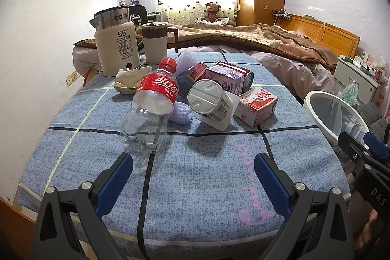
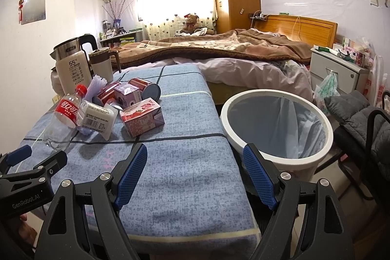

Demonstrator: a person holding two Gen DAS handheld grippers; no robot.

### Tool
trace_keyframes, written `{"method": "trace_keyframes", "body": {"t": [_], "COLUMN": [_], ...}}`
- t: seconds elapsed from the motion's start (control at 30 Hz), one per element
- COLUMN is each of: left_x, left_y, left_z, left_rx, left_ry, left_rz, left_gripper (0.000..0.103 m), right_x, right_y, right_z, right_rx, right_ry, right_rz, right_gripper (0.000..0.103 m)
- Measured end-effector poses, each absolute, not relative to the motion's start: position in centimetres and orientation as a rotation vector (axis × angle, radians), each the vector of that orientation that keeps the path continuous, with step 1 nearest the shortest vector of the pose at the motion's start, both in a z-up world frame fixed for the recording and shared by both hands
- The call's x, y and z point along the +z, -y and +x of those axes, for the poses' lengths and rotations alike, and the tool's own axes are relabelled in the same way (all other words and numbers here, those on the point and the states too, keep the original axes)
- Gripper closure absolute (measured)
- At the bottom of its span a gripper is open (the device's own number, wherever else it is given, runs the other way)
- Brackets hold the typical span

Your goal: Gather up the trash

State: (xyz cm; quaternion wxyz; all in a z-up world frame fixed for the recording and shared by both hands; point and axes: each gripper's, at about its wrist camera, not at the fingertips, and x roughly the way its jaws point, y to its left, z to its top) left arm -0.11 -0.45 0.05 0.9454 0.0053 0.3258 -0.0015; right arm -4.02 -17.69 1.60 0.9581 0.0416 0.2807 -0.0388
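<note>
Trash lies in a heap on the blue-clothed table (image 1: 207, 174): an empty cola bottle (image 1: 151, 109) with a red label, a white yogurt cup (image 1: 212, 104), a pink strawberry carton (image 1: 258, 105), a purple carton (image 1: 225, 79), and red cans (image 1: 240, 73). My left gripper (image 1: 193, 162) is open near the front edge, just short of the bottle, holding nothing. My right gripper (image 2: 195, 157) is open and empty, over the table's right edge (image 2: 226, 138). A white bin (image 2: 276, 124) with a clear liner stands right of the table. The heap shows at left: bottle (image 2: 63, 117), cup (image 2: 96, 120), pink carton (image 2: 142, 116).
A kettle (image 1: 115, 40) and a lidded mug (image 1: 156, 42) stand at the table's far left. A bed (image 1: 256, 40) with a brown blanket lies behind. A nightstand (image 2: 338, 70) and a chair with a grey jacket (image 2: 358, 113) sit right of the bin.
</note>
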Motion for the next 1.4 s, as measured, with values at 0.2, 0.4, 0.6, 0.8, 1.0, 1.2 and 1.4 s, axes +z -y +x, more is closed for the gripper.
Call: {"method": "trace_keyframes", "body": {"t": [0.2,0.4,0.6,0.8,1.0,1.2,1.4], "left_x": [-0.04,-0.01,-0.16,0.15,0.14,0.15,0.21], "left_y": [0.44,0.41,0.23,0.59,0.59,0.59,0.61], "left_z": [-0.16,-0.15,-0.07,-0.20,-0.21,-0.26,-0.31], "left_rx": [-0.004,-0.001,0.000,0.000,0.000,0.000,0.000], "left_ry": [-0.660,-0.659,-0.658,-0.657,-0.657,-0.657,-0.659], "left_rz": [0.014,0.014,0.015,0.014,0.016,0.014,0.014], "left_gripper": [0.002,0.002,0.002,0.002,0.002,0.002,0.002], "right_x": [1.70,1.80,1.77,1.77,1.85,1.82,1.85], "right_y": [17.60,17.58,17.61,17.64,17.75,17.78,17.89], "right_z": [-4.08,-4.13,-4.14,-4.15,-4.15,-4.15,-4.12], "right_rx": [-0.082,-0.083,-0.082,-0.082,-0.085,-0.084,-0.087], "right_ry": [-0.565,-0.564,-0.564,-0.562,-0.563,-0.566,-0.564], "right_rz": [0.083,0.083,0.083,0.084,0.086,0.085,0.086], "right_gripper": [0.022,0.022,0.022,0.022,0.022,0.022,0.022]}}
